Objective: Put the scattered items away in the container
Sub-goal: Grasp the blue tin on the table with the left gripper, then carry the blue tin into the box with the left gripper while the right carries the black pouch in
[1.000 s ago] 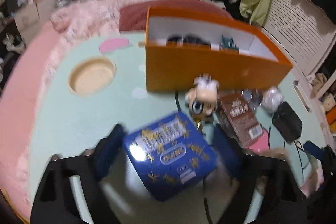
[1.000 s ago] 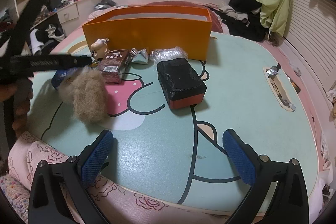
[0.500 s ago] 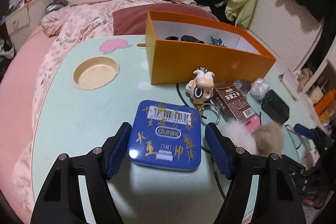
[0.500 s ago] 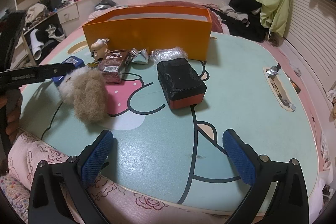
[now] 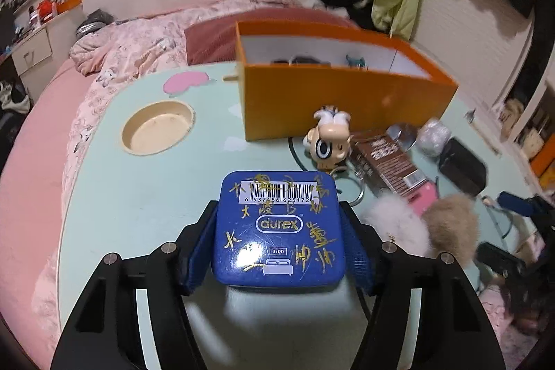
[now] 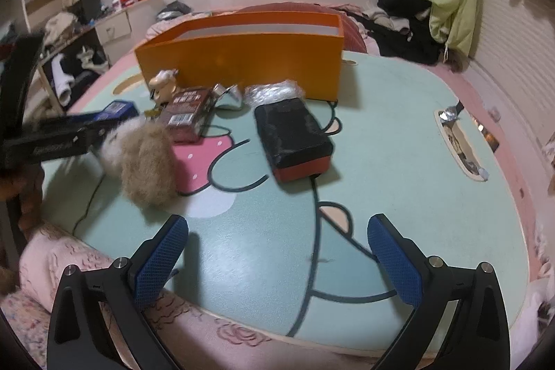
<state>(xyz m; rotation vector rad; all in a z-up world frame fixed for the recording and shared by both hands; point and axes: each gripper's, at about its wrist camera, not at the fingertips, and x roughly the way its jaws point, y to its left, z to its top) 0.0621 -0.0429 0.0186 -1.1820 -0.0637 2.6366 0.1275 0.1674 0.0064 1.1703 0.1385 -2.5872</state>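
Note:
A blue square tin [image 5: 281, 227] with gold writing lies on the mint table, between the fingers of my left gripper [image 5: 277, 208]. Its jaws are closing and both blue pads [image 5: 199, 245] meet the tin's sides. Beyond stands the orange box [image 5: 347, 99] with small items inside. A big-headed doll keychain [image 5: 329, 141], a brown carton [image 5: 385, 162], white and tan pom-poms [image 5: 447, 224] and a black pouch [image 5: 461, 162] lie to the right. My right gripper [image 6: 277, 224] hangs open over bare table near the front edge, well short of the pouch [image 6: 295, 137] and the pom-poms [image 6: 149, 169].
A round cup recess [image 5: 158, 127] is sunk into the table at the left. Crumpled foil [image 6: 227, 94] and clear wrap [image 6: 274, 91] lie by the box [image 6: 242, 65]. A slot with foil [image 6: 458, 141] sits at the right edge. Pink bedding surrounds the table.
My left gripper slid forward around the blue tin and its jaws narrowed until the pads reached the tin's sides. The right gripper stayed put.

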